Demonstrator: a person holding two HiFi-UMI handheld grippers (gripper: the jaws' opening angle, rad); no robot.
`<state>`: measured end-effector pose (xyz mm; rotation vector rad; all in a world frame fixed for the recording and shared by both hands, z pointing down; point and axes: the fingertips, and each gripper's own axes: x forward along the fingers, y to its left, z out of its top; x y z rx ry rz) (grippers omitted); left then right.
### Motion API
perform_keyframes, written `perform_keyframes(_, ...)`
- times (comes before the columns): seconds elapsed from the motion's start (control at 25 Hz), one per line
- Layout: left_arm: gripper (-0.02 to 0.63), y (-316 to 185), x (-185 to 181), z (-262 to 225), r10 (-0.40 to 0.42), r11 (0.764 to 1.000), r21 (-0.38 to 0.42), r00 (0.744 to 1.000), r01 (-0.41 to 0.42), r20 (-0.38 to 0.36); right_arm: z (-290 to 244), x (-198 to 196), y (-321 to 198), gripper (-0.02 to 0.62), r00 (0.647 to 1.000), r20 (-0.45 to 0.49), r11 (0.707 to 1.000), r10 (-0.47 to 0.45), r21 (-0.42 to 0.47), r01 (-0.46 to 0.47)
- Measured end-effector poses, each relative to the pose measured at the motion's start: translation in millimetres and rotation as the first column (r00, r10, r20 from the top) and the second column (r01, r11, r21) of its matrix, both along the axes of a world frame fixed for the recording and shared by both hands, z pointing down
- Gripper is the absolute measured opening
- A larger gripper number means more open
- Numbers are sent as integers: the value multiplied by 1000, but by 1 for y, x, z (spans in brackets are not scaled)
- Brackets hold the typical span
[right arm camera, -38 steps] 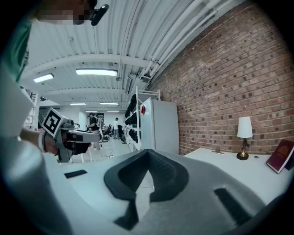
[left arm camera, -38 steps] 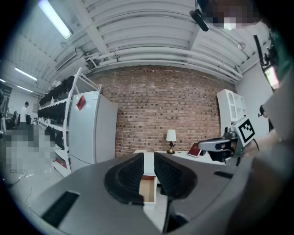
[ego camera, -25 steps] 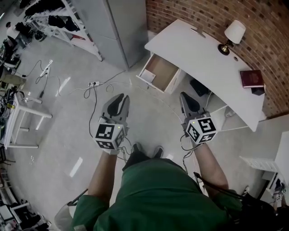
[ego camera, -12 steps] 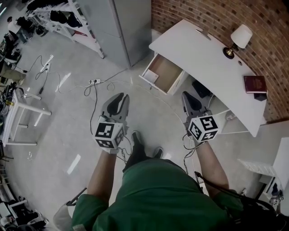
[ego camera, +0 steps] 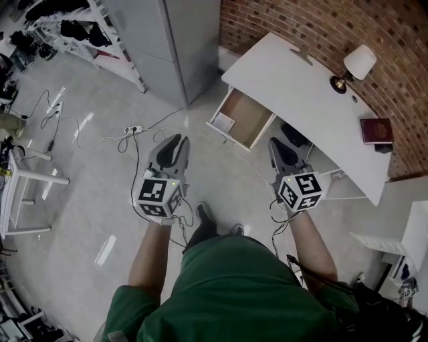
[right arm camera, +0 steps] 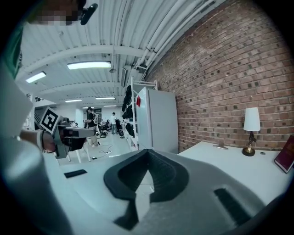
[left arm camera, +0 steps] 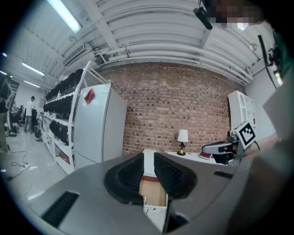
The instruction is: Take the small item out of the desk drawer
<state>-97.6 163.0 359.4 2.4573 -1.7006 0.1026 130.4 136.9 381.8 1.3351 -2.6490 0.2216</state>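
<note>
Brick wall at the back, white desk against it, and we're standing on grey floor short of it.

Status:
- The desk drawer is pulled out, so the opening step looks done.
- Nothing is picked yet. Both grippers are over the floor, well apart from the drawer.
- Left gripper: fingers a narrow slit apart with nothing between them. The drawer shows through the gap in its own view.
- Right gripper: fingertips pressed together, empty.

Drawer contents:
- One small pale flat item lies in the front corner on the left-gripper side, close to the front panel.
- The rest of the wooden bottom looks bare.
- We can't tell what the item is, it's too small.
- The desk top holds a lamp and a dark red book, neither our concern.

Left to do, as we judge it:
- Close the distance and get a gripper over the drawer.
- Open the jaws wider, pinch the item and lift it clear.
- The left gripper looks better placed for this.
- Risk: a flat item next to the panel may be awkward to pinch.
</note>
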Motion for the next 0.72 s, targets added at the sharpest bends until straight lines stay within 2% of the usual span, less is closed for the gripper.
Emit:
perform_keyframes(0.36,61,-57,-38,21,60,998,-27,998,-60,-25,13,-35,-40,4,997,-49,998,60,-29,-61)
perform_keyframes(0.72,63,-82,-55,35,114,992,-59,993,-116,-32,27,-57,-63,3,993,-68,993,97,-55,-101)
